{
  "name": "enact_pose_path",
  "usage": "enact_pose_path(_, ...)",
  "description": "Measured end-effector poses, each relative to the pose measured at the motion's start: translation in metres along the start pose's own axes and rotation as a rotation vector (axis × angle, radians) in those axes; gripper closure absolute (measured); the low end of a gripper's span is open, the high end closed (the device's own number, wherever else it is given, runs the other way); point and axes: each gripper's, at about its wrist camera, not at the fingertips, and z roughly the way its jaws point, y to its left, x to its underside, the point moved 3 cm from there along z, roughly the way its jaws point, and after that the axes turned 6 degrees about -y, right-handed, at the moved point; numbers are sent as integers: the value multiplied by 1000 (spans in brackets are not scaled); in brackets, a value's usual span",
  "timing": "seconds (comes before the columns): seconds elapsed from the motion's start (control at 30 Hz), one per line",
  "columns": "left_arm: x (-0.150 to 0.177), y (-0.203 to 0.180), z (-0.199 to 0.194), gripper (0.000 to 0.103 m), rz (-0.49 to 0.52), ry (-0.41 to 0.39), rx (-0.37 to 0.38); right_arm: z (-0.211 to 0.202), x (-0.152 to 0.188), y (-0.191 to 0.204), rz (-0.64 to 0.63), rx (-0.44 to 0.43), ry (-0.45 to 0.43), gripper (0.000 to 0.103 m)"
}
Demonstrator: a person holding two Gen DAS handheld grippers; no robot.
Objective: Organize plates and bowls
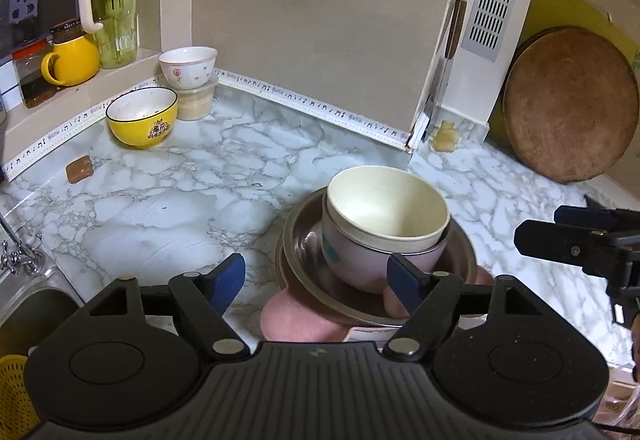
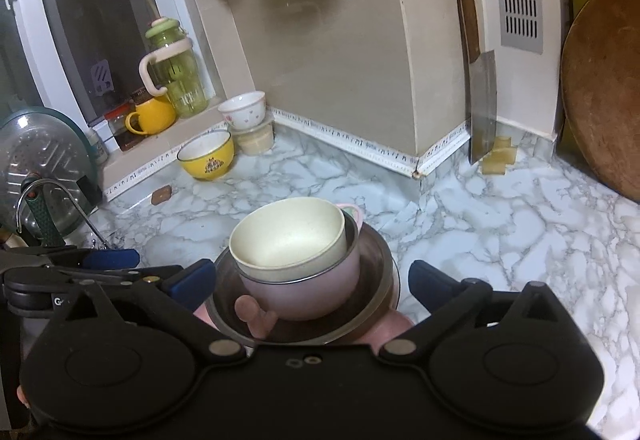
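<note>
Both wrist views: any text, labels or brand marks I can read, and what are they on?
"ICE": white letters on the green bottle, cut off after that.
"G": white letter on the left tongs' body, rest hidden.
Yellow bowl: dark emblem with characters, too blurred to read.
Backsplash trim strip: music-note marks only.
Nothing else legible.

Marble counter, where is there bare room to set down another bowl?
Bare marble counter lies between the yellow ceramic bowl and the nested stack topped by a cream bowl; more lies between that stack and the round wooden cutting board. The windowsill corner is crowded.
</note>
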Motion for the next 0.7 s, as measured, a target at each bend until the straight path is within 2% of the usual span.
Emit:
enact_pose_path(0.03, 1, 0, -3, 22, -6, -10, 0, -3, 1, 0, -3, 4, -10, 0)
enact_pose_path(0.1, 2, 0, -8, 11, -20, -30, -2, -8, 2, 1, -9, 14, -28, 0)
enact_pose_path(0.17, 4, -1, -13, 5, -22, -50, 0, -13, 4, 1, -8, 20, -43, 0)
enact_pose_path(0.5, 12, -12, -23, 4, 4, -61, 23, -30, 10, 4, -12, 52, -104, 0)
enact_pose_path(0.7, 16, -18, -27, 4, 30, -73, 26, -34, 15, 4, -7, 69, -110, 0)
